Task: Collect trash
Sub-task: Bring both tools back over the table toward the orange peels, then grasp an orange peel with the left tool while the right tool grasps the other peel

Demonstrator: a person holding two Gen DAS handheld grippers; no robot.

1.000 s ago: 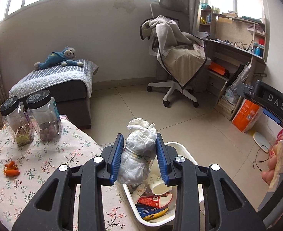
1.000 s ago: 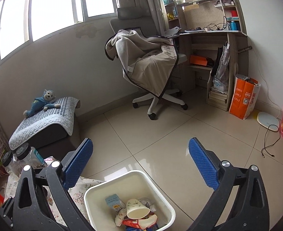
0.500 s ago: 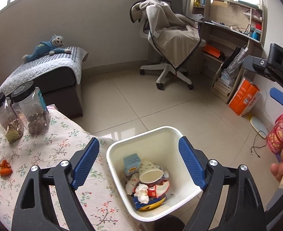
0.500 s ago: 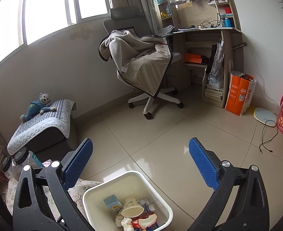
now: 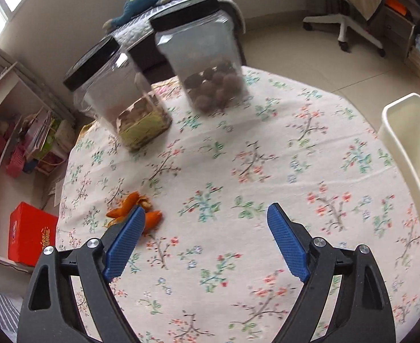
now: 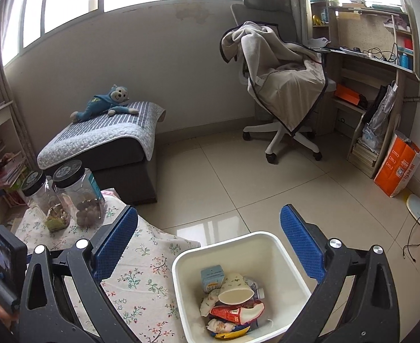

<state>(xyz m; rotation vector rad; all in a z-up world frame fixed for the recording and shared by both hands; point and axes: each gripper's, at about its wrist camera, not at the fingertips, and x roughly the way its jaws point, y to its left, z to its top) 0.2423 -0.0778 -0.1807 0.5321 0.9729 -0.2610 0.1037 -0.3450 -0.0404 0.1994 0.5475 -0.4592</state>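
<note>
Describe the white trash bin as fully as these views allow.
The bin is a white, smooth, plastic-looking tub with a squarish, round-cornered rim and sloping walls. It stands upright and open-topped beside the edge of the floral-clothed table; whether they touch is unclear. Inside lies a pile of trash: a tipped paper cup, a small blue carton, red and yellow wrappers and crumpled white bits. The open right gripper hangs above it, not touching.

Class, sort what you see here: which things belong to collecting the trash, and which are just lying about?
Belongs to the job:
orange peel on the tablecloth
white bin with trash inside
left gripper, open, beside the peel

Just lying about:
two black-lidded jars
blue toy monkey
draped office chair
</note>
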